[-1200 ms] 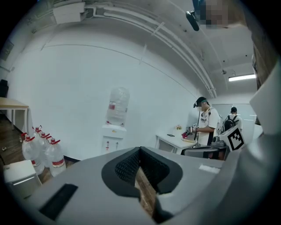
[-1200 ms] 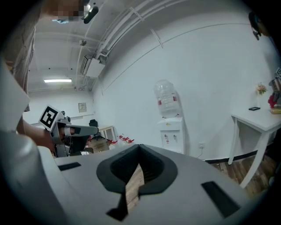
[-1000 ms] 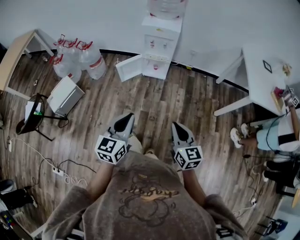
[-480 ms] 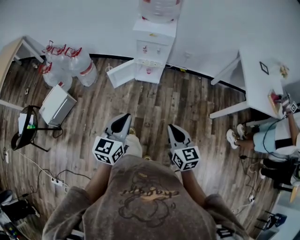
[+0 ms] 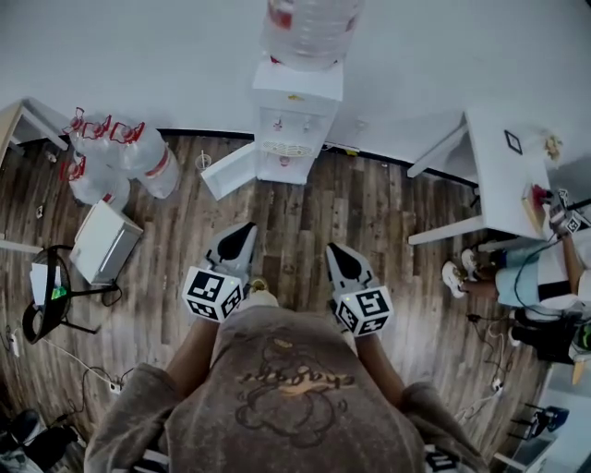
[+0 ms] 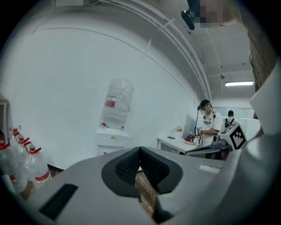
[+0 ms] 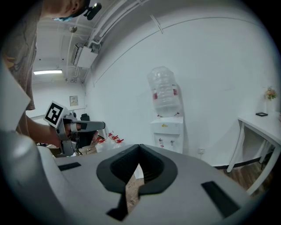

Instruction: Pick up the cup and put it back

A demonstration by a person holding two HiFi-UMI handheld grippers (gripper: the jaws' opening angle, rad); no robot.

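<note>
You held the left gripper (image 5: pixel 246 229) and the right gripper (image 5: pixel 334 251) side by side over the brown wood-plank floor (image 5: pixel 369 208). Each gripper's jaws were pressed together on nothing. Both pointed toward the white water dispenser with a clear bottle on top (image 5: pixel 295 120). The cup was too small to make out.

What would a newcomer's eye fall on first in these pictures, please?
Most likely the white water dispenser with its big bottle, against the wall at top centre of the head view. Next, the shut, empty left hand-held gripper and right hand-held gripper over the wooden floor, and the spare water bottles at left.
</note>
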